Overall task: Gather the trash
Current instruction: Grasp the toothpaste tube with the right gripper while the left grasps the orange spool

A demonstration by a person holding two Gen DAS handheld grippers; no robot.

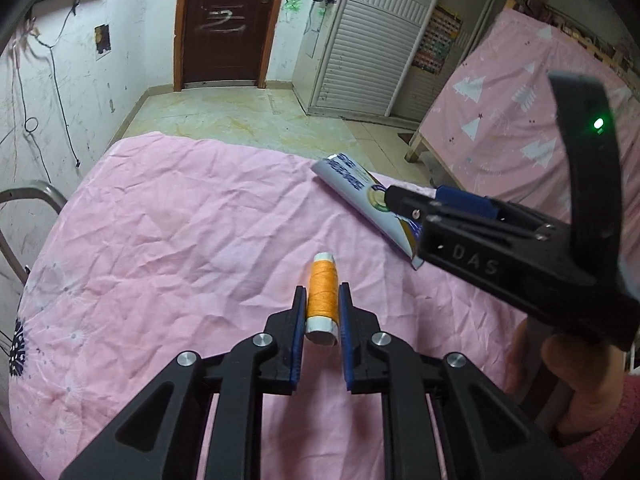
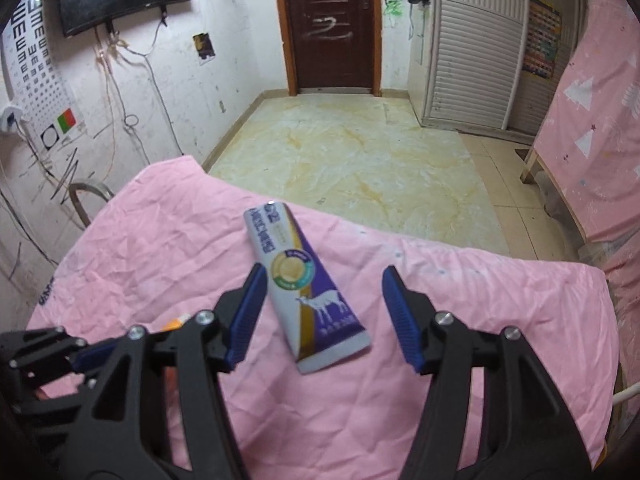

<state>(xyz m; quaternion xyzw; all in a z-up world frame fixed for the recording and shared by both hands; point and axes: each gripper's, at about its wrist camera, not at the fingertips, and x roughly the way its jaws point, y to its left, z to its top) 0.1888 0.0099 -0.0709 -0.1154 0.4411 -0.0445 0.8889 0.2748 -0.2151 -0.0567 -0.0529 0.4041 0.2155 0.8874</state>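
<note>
A wrinkled pink cotton sheet (image 1: 172, 240) covers the desk and fills the lower part of both views; beyond its far edge lies a pale marbled tile floor (image 2: 352, 160) running to a dark brown door (image 2: 332, 24). On the right stands a second piece of furniture draped in pink cloth with white tree shapes (image 1: 508, 120).

The left gripper (image 1: 322, 304) points down at the sheet near its middle. Its blue-padded fingers (image 1: 299, 320) stand narrow and press on both sides of a small spool of orange thread with white ends (image 1: 321, 294), which lies on its side on the sheet, pointing away from the camera.

The right gripper (image 2: 324, 312) hangs over the sheet to the right of the left one. Its blue-ribbed fingers (image 2: 402, 320) stand about half spread, apart from a flat white and purple tube with a gold ring mark and a white goat figure (image 2: 304, 280). The tube lies on the sheet between the fingers, slanting toward the far edge, nearer the left finger; no pad touches it. In the left wrist view a hand (image 1: 560, 380) shows under the right gripper.
</note>
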